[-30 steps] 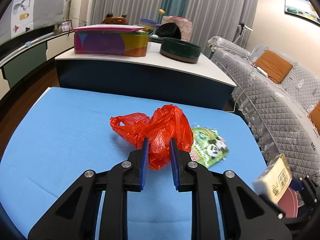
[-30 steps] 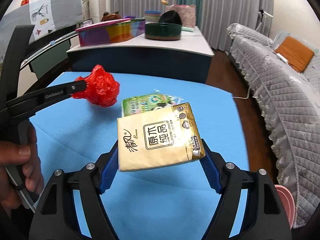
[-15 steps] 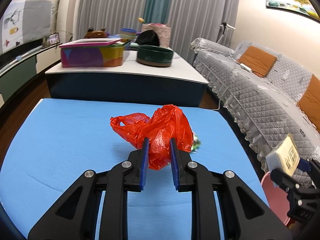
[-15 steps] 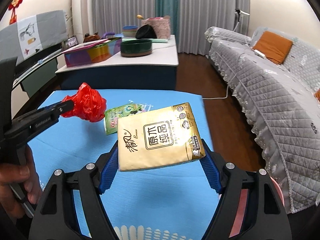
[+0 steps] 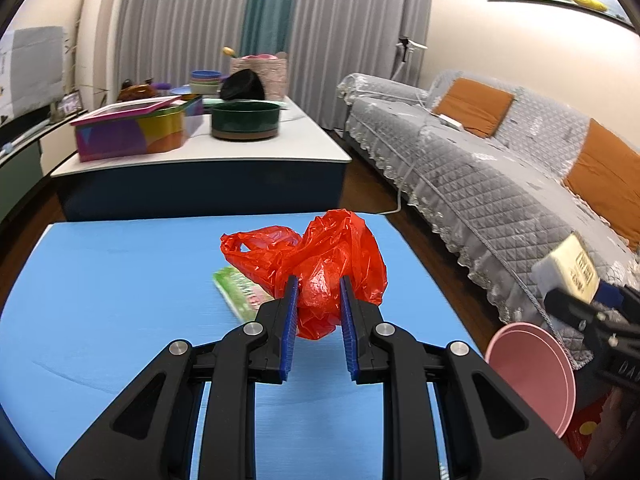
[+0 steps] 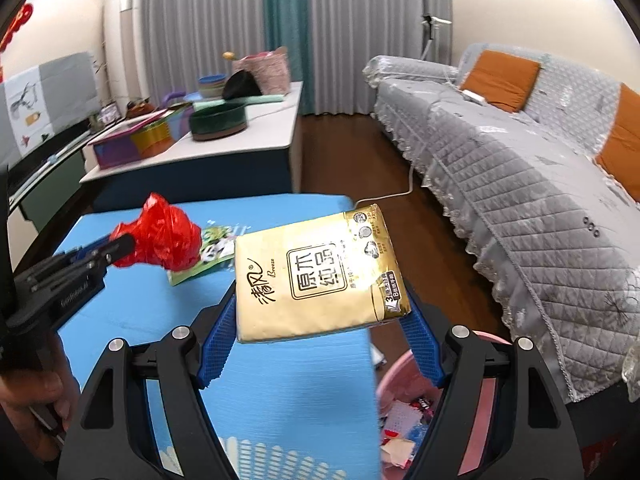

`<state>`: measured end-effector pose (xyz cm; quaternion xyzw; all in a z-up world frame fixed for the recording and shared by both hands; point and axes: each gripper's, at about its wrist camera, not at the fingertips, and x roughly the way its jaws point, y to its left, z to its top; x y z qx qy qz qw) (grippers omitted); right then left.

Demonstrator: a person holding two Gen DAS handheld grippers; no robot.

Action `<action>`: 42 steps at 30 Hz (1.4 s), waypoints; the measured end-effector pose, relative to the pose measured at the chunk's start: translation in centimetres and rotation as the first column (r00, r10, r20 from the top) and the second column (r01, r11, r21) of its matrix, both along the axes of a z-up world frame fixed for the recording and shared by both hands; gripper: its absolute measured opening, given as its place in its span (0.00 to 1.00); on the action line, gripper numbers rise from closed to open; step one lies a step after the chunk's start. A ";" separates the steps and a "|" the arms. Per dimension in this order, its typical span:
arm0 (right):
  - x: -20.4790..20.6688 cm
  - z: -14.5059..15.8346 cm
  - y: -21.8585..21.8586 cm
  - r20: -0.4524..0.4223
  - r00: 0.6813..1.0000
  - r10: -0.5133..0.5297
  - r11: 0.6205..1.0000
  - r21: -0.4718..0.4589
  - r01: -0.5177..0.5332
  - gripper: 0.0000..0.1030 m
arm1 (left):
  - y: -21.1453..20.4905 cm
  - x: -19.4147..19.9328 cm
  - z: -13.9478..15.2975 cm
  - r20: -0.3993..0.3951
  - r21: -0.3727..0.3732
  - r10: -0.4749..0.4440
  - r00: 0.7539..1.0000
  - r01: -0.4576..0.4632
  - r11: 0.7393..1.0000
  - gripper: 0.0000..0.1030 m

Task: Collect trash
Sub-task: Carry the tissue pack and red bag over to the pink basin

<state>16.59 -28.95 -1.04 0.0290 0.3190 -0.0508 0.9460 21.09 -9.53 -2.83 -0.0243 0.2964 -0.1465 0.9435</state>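
Above blue table [image 5: 100, 300], left gripper [image 5: 318, 300] clamps red bag [image 5: 320, 264].

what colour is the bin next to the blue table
Pink. The bin sits beside the blue table, and its round rim shows best in the left wrist view.

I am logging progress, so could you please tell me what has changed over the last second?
Both grippers have swung right, off the blue table toward the pink bin, now below the tissue pack. Unchanged: left gripper holds the red bag, right gripper the pack; green packet lies on the table.
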 end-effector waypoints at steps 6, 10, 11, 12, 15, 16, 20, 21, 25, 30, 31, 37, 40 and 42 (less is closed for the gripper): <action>-1.2 0.3 -2.6 0.009 0.998 -0.056 0.998 0.003 0.055 0.72 | -3.0 -0.7 0.2 0.016 0.002 -0.068 0.998 0.068 0.998 0.19; -2.2 0.5 -4.6 0.018 0.995 -0.099 0.995 0.004 0.099 0.72 | -5.2 -1.3 0.5 0.036 0.002 -0.120 0.992 0.120 0.993 0.19; -2.4 0.5 -4.9 0.020 0.994 -0.108 0.994 0.005 0.108 0.72 | -5.6 -1.5 0.5 0.039 0.002 -0.129 0.991 0.129 0.992 0.19; -2.7 0.6 -5.5 0.023 0.992 -0.122 0.992 0.005 0.122 0.72 | -6.0 -1.7 0.6 0.043 0.002 -0.140 0.989 0.140 0.990 0.19; -3.3 0.5 -6.9 0.022 0.988 -0.154 0.988 0.006 0.154 0.72 | -7.6 -2.2 0.7 0.053 0.005 -0.173 0.983 0.173 0.985 0.19; -3.5 0.5 -7.3 0.023 0.987 -0.162 0.987 0.006 0.162 0.72 | -8.0 -2.3 0.7 0.054 0.007 -0.184 0.982 0.184 0.983 0.19; -4.4 0.6 -9.0 0.030 0.978 -0.207 0.978 0.006 0.207 0.72 | -10.3 -3.0 0.6 0.059 0.011 -0.234 0.970 0.234 0.972 0.19; -4.7 0.7 -9.4 0.031 0.975 -0.218 0.976 0.005 0.218 0.72 | -10.8 -3.2 0.5 0.061 0.014 -0.247 0.967 0.247 0.969 0.19; -5.7 0.5 -11.1 0.033 0.962 -0.270 0.963 0.010 0.270 0.72 | -12.7 -3.9 0.5 0.067 0.018 -0.294 0.953 0.294 0.956 0.19; -6.8 0.3 -12.9 0.028 0.943 -0.331 0.944 0.015 0.330 0.72 | -15.2 -4.9 -0.1 0.057 0.022 -0.366 0.929 0.365 0.931 0.19; -7.0 0.2 -13.3 0.026 0.939 -0.342 0.940 0.016 0.341 0.72 | -15.6 -5.1 -0.3 0.056 0.024 -0.375 0.925 0.375 0.927 0.19; -8.1 -0.3 -15.1 0.013 0.921 -0.388 0.921 0.024 0.388 0.72 | -18.0 -6.3 -1.1 0.045 0.044 -0.444 0.895 0.443 0.896 0.19; -8.5 -0.4 -15.7 0.013 0.915 -0.403 0.915 0.026 0.402 0.72 | -18.8 -6.5 -1.5 0.035 0.044 -0.473 0.880 0.471 0.881 0.19; -8.7 -0.4 -16.0 0.013 0.911 -0.411 0.911 0.029 0.411 0.72 | -19.3 -6.7 -1.8 0.027 0.046 -0.491 0.871 0.490 0.871 0.19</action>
